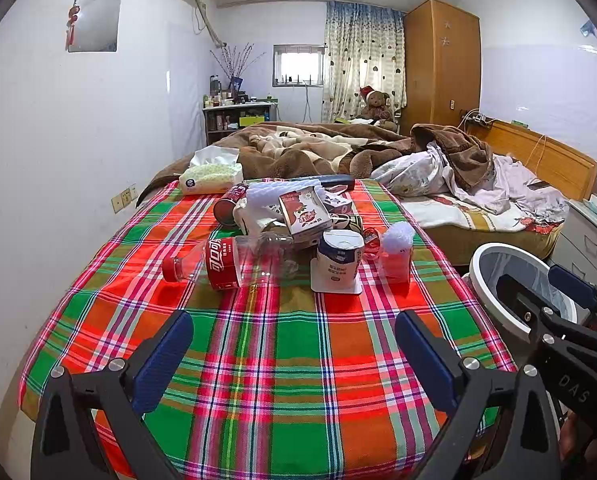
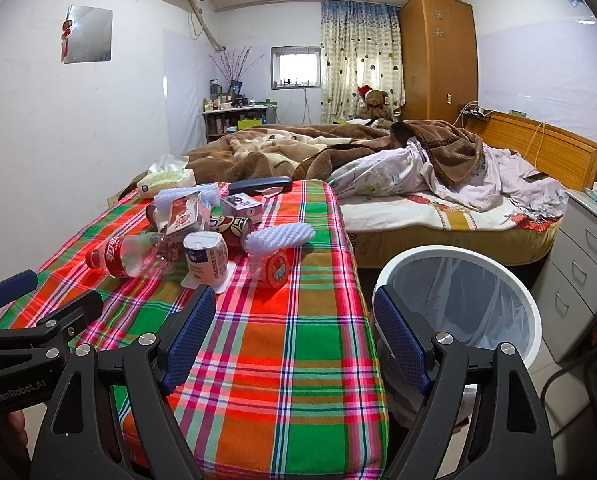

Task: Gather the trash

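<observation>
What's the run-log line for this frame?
phase: pre-grasp | left gripper: open, empty | right gripper: open, empty | cola bottle: on table | bin: beside table

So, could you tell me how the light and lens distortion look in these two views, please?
Left wrist view: daylight blows out the window, the wardrobe bows from the fisheye, and the corners are black. Right wrist view: the same bright window, the bin rim is stretched oval, and the bottle shows pale glints; both are sharp.
</observation>
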`<state>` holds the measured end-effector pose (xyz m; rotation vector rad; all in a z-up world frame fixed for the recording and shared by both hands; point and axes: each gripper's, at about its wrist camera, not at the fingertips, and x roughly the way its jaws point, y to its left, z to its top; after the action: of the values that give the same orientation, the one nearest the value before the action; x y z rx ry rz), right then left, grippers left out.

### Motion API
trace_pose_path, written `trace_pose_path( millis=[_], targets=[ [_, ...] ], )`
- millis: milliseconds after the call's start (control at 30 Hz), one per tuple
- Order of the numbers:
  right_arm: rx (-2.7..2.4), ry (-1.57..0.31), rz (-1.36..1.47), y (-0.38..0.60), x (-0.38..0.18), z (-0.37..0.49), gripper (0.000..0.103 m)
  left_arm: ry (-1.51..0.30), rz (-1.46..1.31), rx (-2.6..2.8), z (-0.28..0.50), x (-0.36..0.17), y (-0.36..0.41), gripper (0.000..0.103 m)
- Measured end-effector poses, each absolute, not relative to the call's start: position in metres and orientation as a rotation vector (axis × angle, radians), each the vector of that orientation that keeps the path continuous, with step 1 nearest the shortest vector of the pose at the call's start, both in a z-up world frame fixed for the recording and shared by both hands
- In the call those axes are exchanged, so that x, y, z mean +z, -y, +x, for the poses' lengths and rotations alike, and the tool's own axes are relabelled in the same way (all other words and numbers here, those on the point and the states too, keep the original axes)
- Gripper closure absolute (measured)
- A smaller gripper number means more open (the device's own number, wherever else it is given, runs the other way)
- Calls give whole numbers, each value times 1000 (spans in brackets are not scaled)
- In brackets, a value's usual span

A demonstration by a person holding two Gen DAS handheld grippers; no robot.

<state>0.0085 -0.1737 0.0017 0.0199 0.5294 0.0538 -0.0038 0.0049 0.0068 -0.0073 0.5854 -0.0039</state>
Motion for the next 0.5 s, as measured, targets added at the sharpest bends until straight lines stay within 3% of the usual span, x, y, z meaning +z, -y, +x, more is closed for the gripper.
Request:
trace_pose_path(
  millis=[500],
  targets=[
    [89, -541, 11, 174, -7, 40, 20, -620, -14, 27, 27, -3, -33, 1]
  ],
)
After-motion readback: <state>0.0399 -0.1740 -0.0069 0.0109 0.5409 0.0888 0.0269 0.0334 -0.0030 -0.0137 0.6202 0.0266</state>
